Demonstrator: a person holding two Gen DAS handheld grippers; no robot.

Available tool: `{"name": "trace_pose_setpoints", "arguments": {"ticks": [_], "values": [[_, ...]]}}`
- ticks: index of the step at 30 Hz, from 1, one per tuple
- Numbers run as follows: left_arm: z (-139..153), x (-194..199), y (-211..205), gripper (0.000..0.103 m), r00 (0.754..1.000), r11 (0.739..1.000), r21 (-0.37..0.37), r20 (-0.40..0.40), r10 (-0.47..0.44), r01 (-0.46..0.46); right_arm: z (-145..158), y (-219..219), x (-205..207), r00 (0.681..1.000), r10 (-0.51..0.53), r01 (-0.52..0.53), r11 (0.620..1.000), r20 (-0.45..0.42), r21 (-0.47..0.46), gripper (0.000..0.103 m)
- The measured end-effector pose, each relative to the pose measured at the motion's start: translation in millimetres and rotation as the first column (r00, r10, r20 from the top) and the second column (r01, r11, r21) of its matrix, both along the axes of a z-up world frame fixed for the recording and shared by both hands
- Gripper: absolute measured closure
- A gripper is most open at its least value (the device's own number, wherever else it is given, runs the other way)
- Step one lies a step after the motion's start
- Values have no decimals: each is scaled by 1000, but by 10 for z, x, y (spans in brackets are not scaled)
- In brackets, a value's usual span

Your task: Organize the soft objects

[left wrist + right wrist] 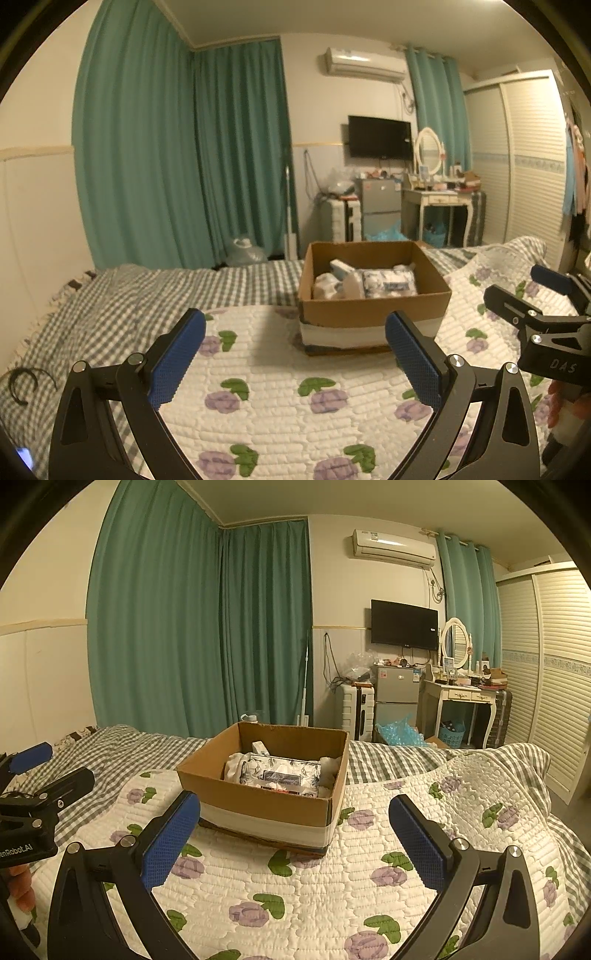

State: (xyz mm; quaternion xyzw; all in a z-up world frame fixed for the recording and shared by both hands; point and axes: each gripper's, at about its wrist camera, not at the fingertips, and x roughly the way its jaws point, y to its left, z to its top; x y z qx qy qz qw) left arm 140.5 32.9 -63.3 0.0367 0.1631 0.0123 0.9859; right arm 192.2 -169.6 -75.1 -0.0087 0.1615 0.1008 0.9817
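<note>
Hovering wide apart and empty over the quilt (295, 886), the left gripper (295, 362) and right gripper (295, 838) face the cardboard box (266, 808) at frame centre, where a careless reach for the tissue pack (280, 775) inside could likely shove the box instead.

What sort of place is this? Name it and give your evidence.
A lived-in bedroom, most likely: a bed with a floral quilt, a vanity table with an oval mirror, and a louvered wardrobe. A cardboard box of soft packs sits on the quilt.

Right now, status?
Left gripper open, empty. Right gripper open, empty. Tissue pack and soft things in box on quilt. Nothing blocking.
</note>
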Motion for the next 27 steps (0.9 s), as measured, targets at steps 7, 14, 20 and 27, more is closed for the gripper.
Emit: {"name": "trace_pose_setpoints", "arguments": {"ticks": [7, 14, 20, 27], "values": [[11, -12, -17, 3, 1000, 1000, 5, 5, -2, 2, -2, 5, -2, 1000, -1, 1, 1000, 2, -1, 0], [8, 10, -3, 3, 1000, 1000, 5, -6, -4, 4, -12, 16, 3, 1000, -4, 4, 1000, -2, -1, 0], [5, 20, 2, 3, 1000, 1000, 3, -9, -2, 2, -16, 19, 8, 1000, -5, 5, 1000, -5, -1, 0], [-9, 13, -15, 3, 1000, 1000, 11, -6, -14, 14, -41, 31, 16, 1000, -8, 8, 1000, -12, 0, 0]]}}
